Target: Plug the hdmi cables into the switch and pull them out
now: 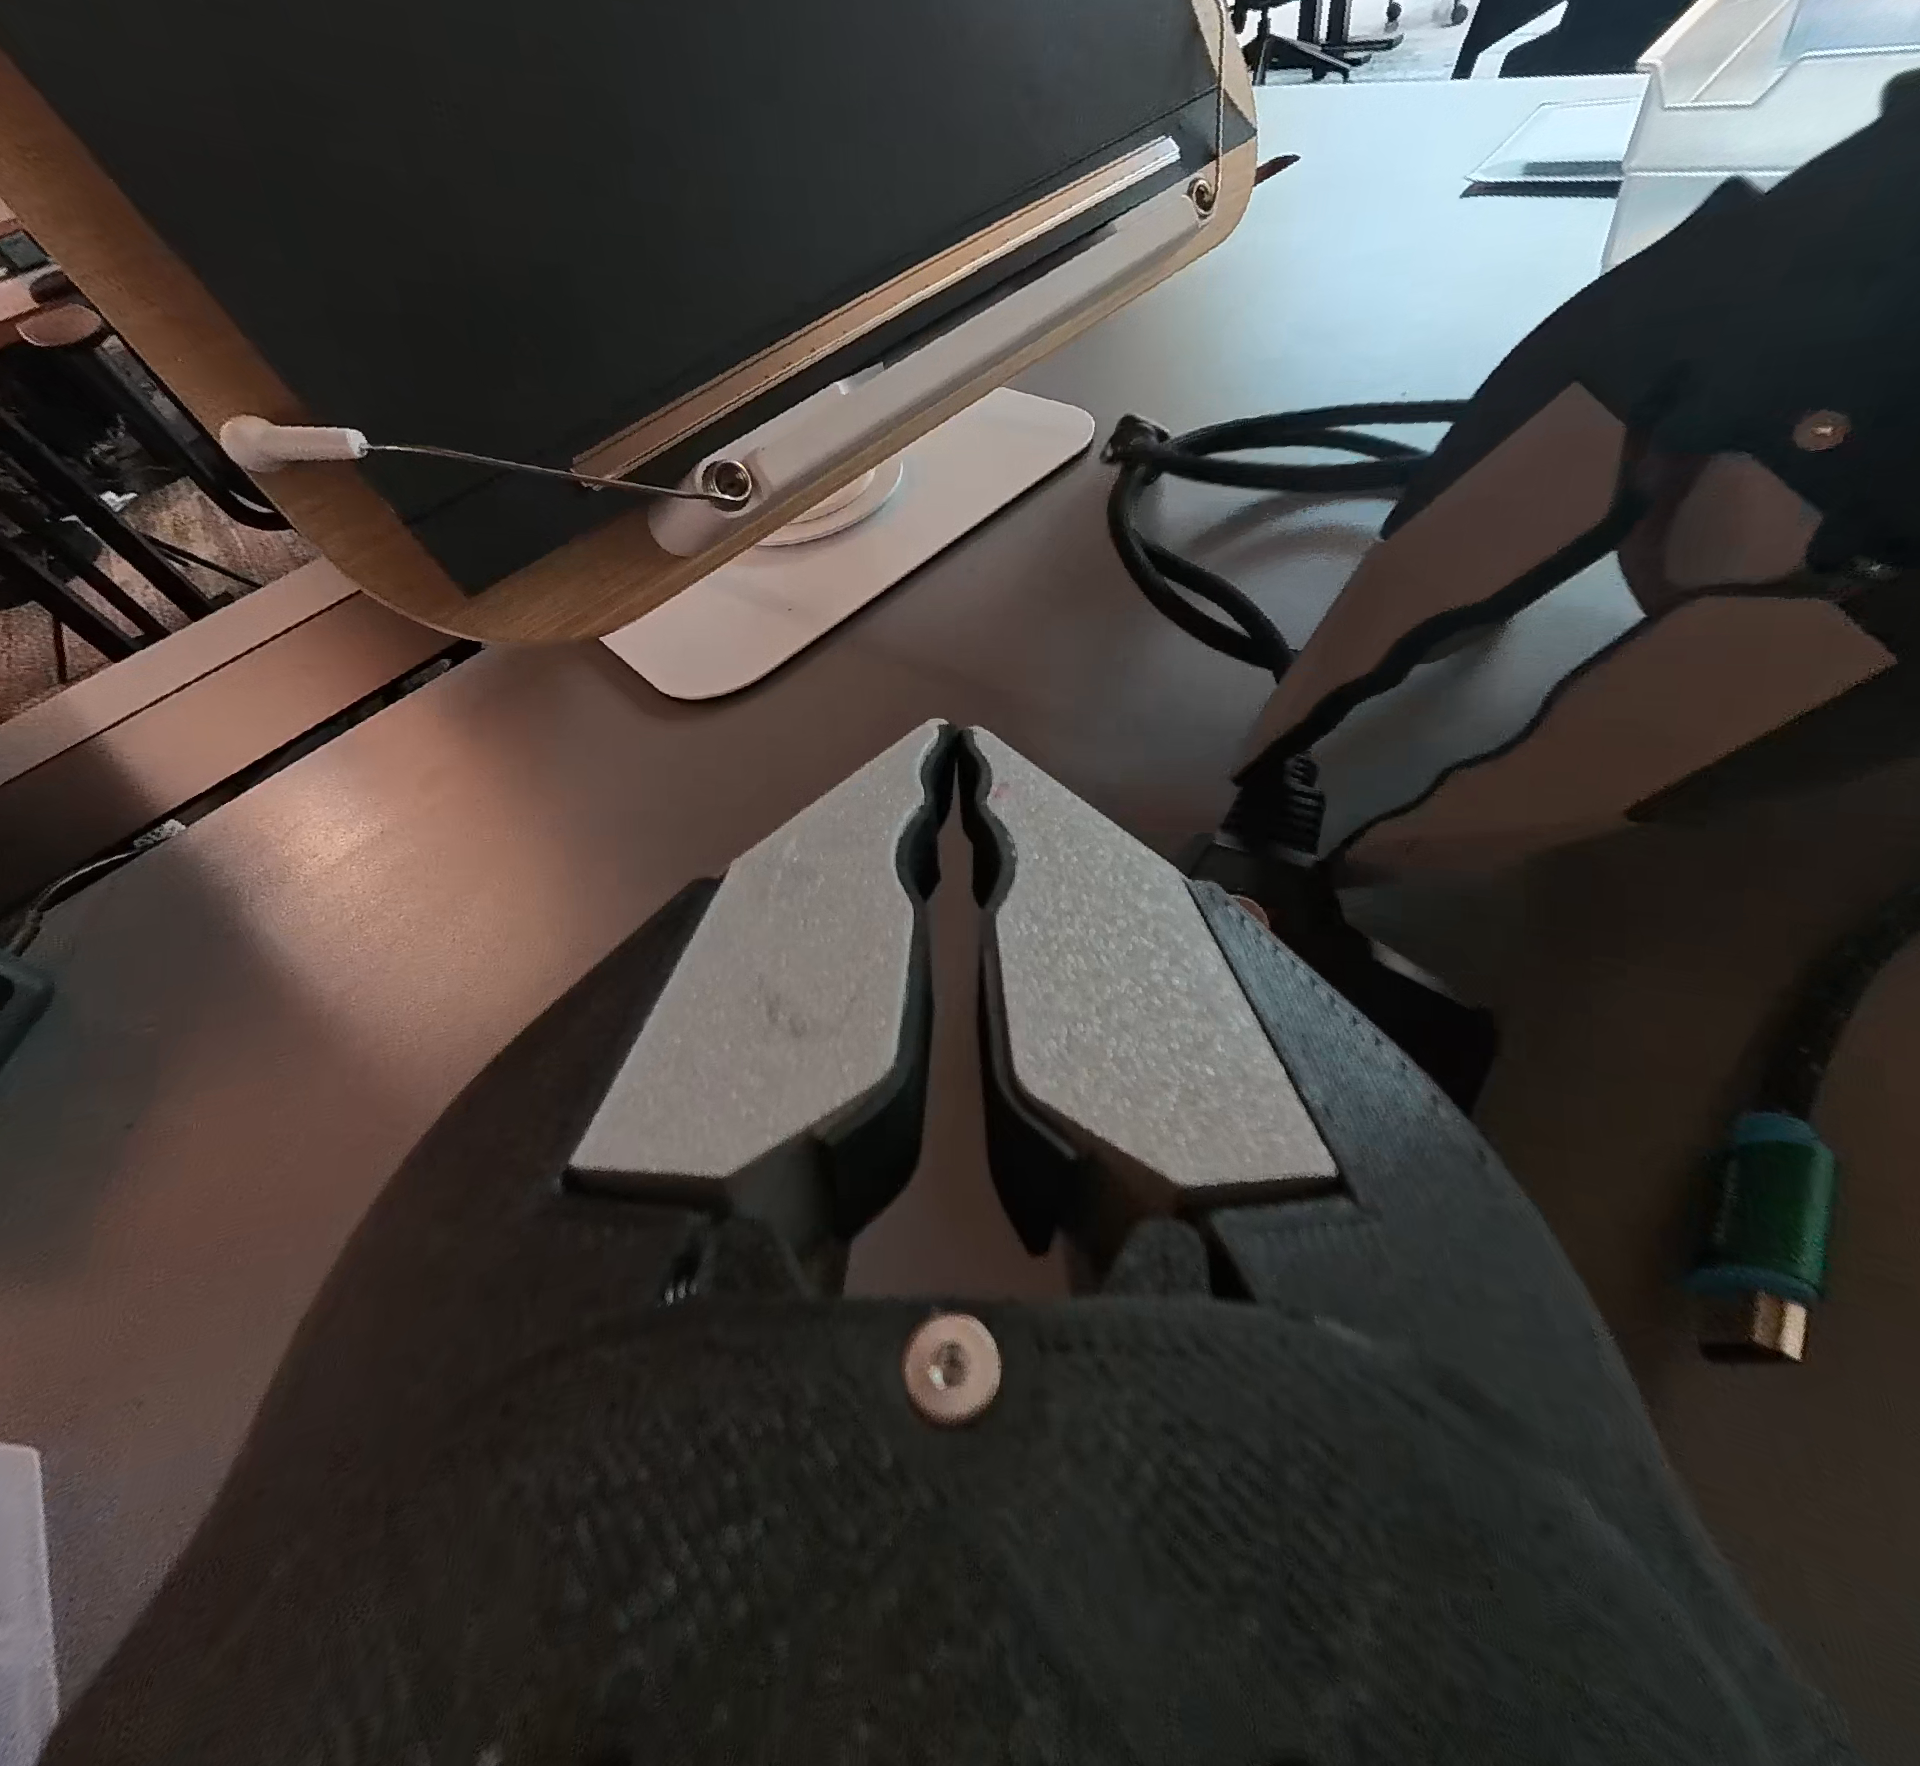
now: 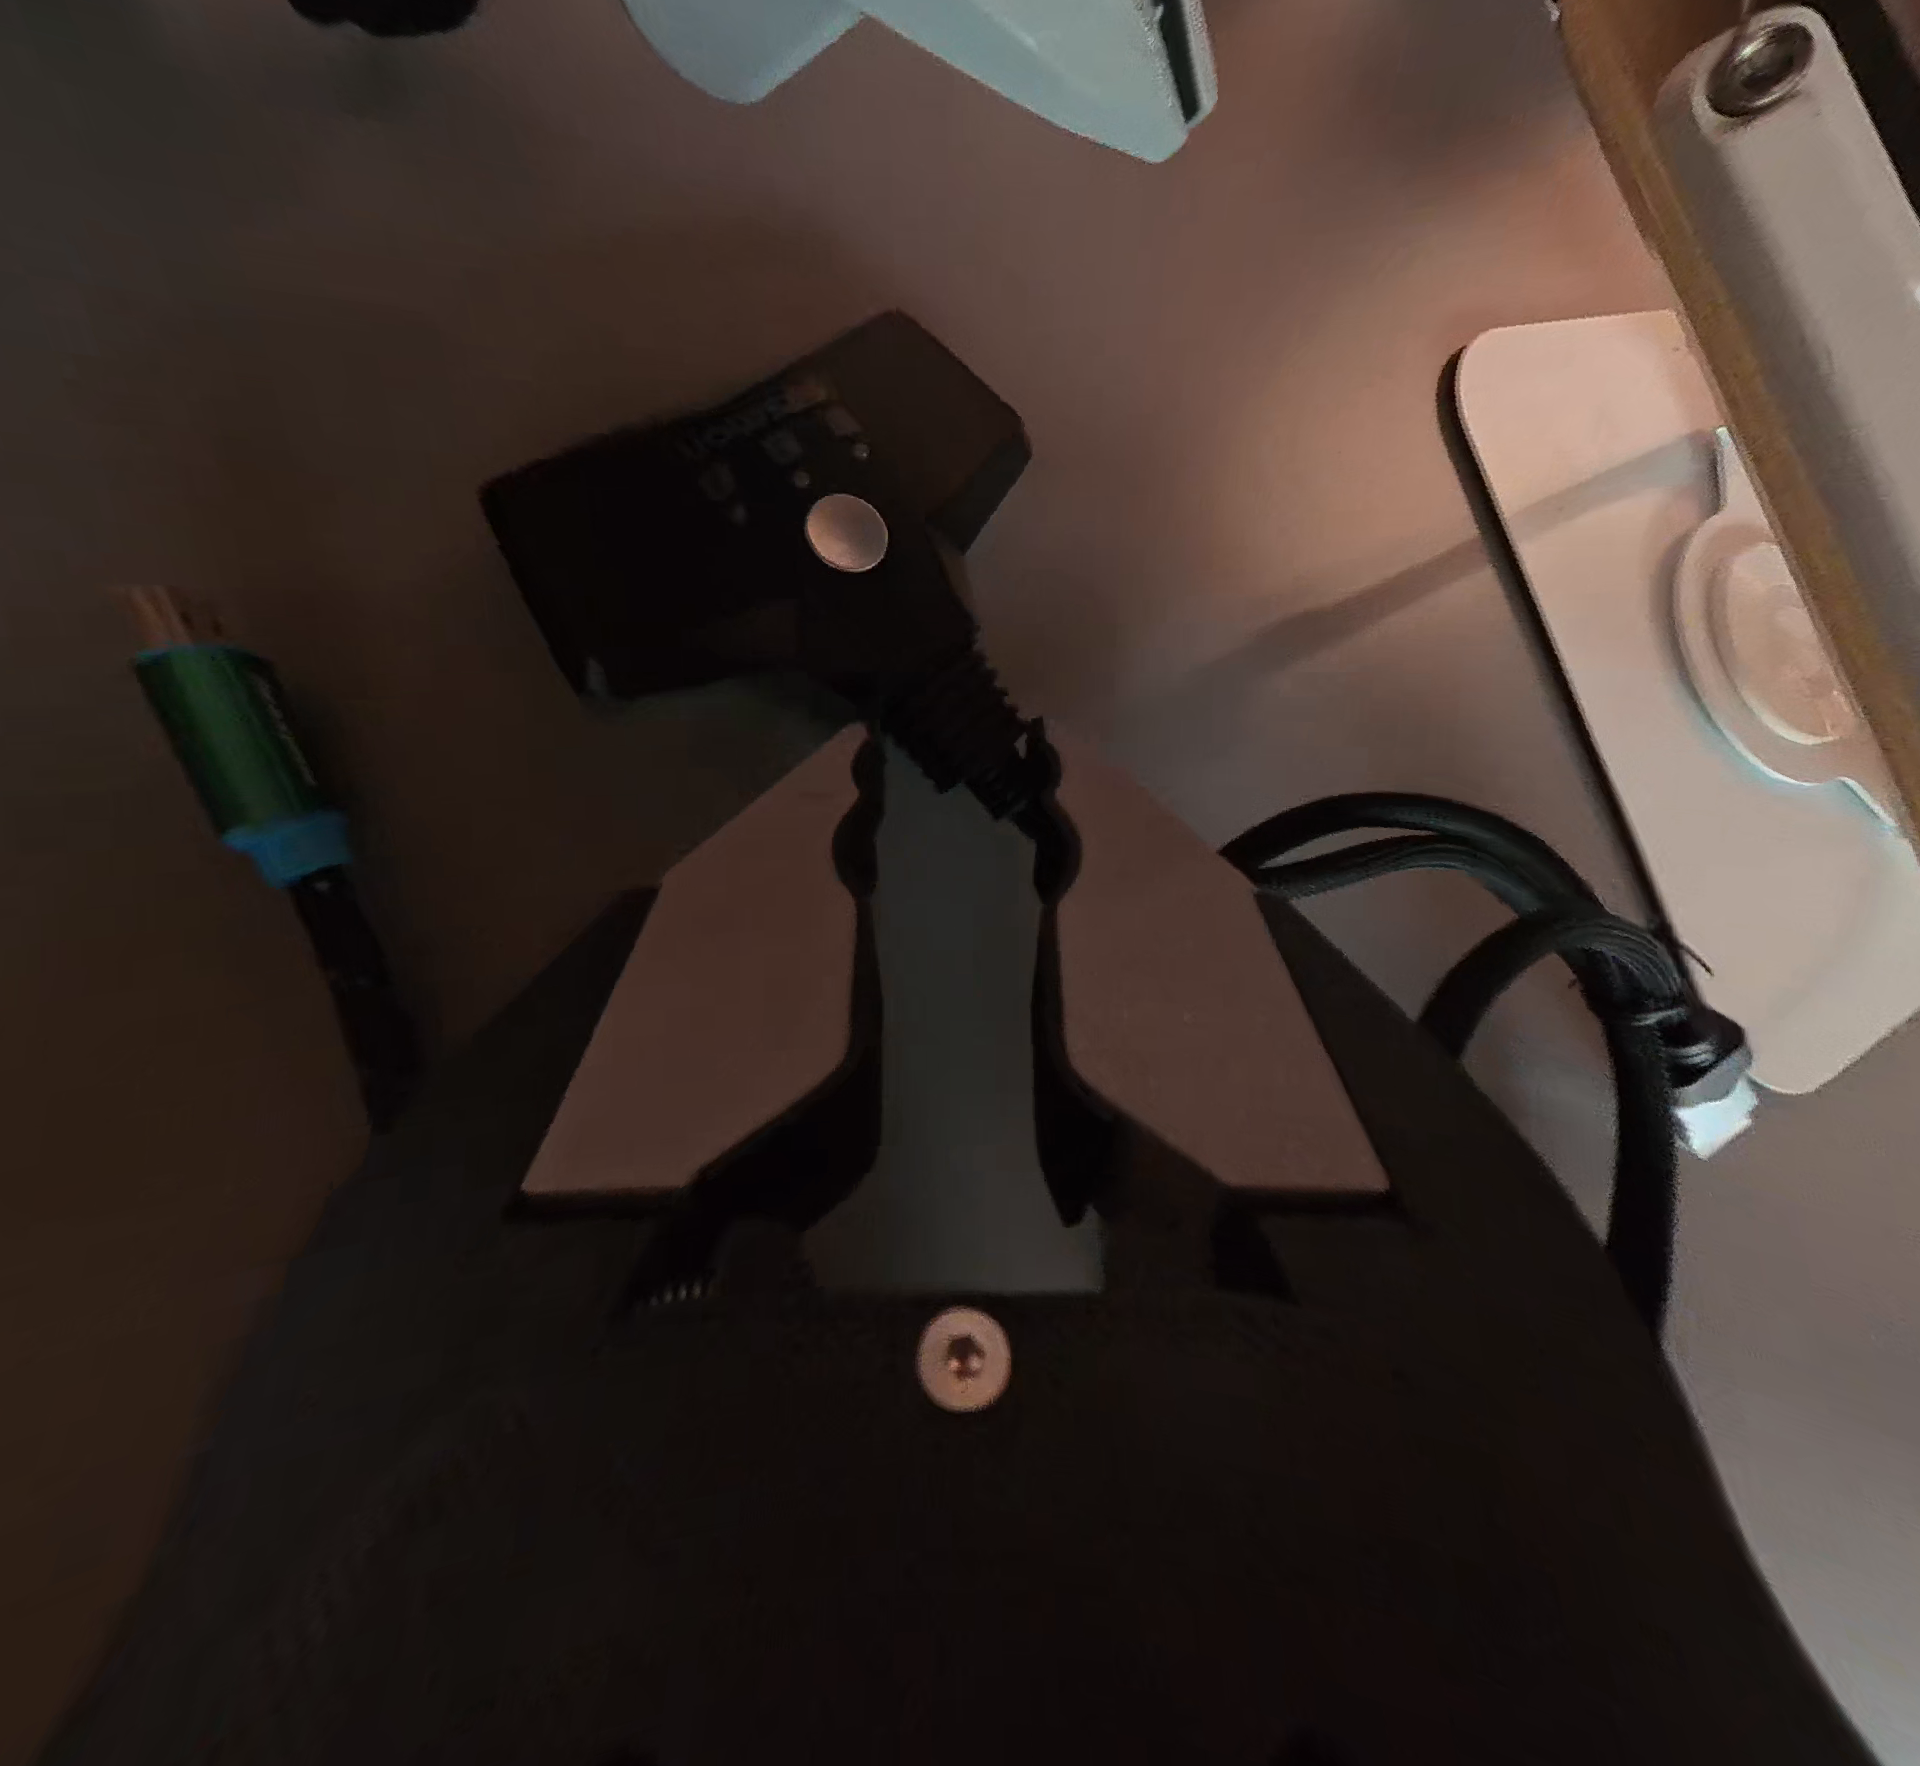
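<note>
Black switch (image 2: 748,511) laid flat on desk (black cable (image 2: 961,729) plugged in) | green-shelled HDMI plug (image 2: 234,740) left unplugged beside it

The left gripper (image 1: 958,748) points forward with fingers pressed together, while the right gripper (image 2: 956,786) holds its fingers parted.

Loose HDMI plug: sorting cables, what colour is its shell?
Green with a blue band; right wrist view.
</note>
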Demonstrator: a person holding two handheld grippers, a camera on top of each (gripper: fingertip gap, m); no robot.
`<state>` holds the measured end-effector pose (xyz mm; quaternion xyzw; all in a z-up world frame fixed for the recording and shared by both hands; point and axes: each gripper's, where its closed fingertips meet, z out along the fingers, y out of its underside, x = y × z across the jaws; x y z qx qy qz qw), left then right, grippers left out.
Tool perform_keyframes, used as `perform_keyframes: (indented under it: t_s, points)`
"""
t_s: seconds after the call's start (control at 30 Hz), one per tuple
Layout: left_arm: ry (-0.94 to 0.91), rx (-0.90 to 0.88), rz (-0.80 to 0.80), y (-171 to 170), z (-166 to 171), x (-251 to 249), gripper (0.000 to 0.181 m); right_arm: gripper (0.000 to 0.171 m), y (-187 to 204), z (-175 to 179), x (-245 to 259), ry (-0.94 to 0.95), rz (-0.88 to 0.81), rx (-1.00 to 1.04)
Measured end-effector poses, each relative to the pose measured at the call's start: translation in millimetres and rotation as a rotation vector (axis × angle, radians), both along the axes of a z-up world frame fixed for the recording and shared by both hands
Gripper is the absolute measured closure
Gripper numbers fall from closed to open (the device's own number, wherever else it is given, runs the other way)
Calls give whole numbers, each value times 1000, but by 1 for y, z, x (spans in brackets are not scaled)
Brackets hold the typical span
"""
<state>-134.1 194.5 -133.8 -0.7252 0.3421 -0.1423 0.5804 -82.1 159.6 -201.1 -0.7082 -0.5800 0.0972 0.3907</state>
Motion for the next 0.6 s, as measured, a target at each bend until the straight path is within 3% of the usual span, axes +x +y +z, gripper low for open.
perform_keyframes:
  t_s: [0.03,0.27,0.5,0.6]
  points:
    - [2,0,1,0,0,0,181,147,1,0,0,-18,-9,14]
    - [-3,2,34,5,2,-9,179,149,12,19,2,100,-81,-38]
    - [50,-146,0,4,-23,-7,145,151,18,65,20,400,-129,-122]
    - [104,-106,-22,1,-24,-1,134,151,8,84,22,513,-60,-162]
